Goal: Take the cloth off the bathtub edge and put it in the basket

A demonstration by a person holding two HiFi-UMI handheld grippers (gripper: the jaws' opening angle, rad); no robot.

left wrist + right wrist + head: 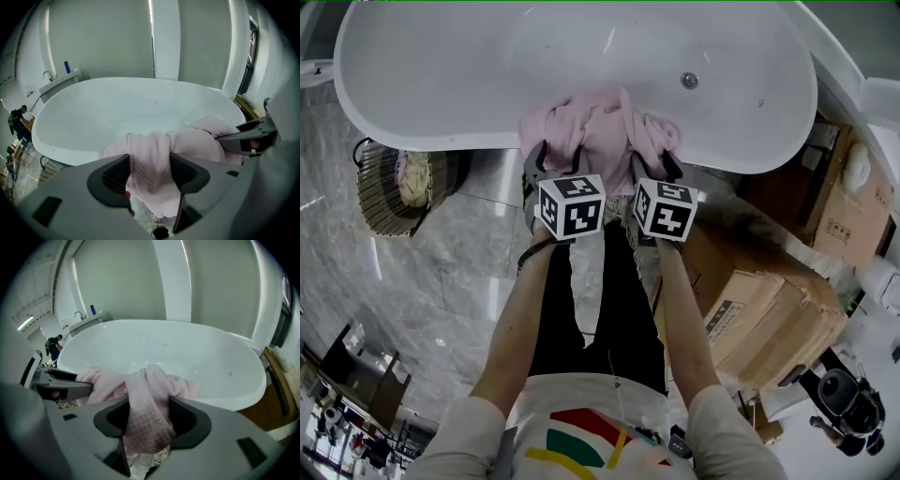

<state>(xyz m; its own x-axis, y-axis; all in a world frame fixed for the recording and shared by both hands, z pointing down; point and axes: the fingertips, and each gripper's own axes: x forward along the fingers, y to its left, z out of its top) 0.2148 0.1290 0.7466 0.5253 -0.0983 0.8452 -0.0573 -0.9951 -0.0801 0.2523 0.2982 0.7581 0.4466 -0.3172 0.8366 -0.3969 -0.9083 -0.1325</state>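
A pink cloth (pixel 602 129) lies bunched over the near rim of the white bathtub (pixel 441 142). My left gripper (pixel 561 159) is shut on its left part, and the fabric (pixel 149 161) fills the gap between both dark pads. Just to the right, my right gripper (pixel 654 161) is shut on another fold, a squeezed band of cloth (pixel 149 399) running down between its pads. Both grippers point steeply down at the rim, side by side. A round wicker basket (pixel 392 192) stands on the floor to the left of the tub, with something pale inside it.
Stacked cardboard boxes (pixel 769 309) stand close on the right, next to the tub's end. The floor (pixel 459 272) is grey marble. The person's legs are right below the grippers. A washbasin with a blue bottle (pixel 67 67) is beyond the tub.
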